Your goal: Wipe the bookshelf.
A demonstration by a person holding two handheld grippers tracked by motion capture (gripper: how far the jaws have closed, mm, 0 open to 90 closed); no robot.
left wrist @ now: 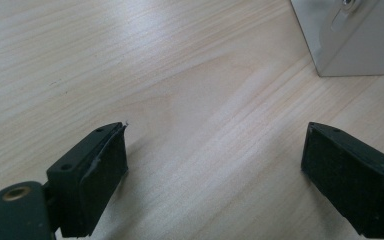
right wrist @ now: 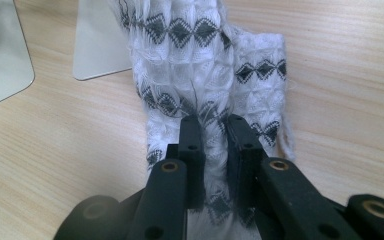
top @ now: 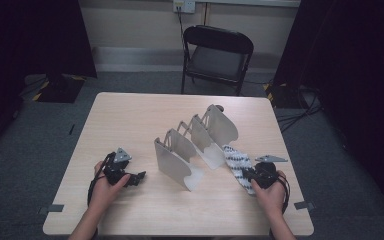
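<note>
The right gripper (right wrist: 214,125) has its jaws drawn nearly together on a fold of the white knitted cloth with dark diamond bands (right wrist: 200,65). The pinch sits near the cloth's close end, so most of the fabric trails ahead of the jaws toward the pale metal rack of upright curved dividers (top: 195,145) — a grip suited, I judge, to dragging or lifting the cloth without bunching it. The cloth lies flat on the light wooden table (top: 130,115), its far end beside a divider's foot. The left gripper (left wrist: 215,160) rests with jaws wide apart and nothing between them — bare tabletop ahead, a rack corner at upper right — apparently waiting in reserve.
</note>
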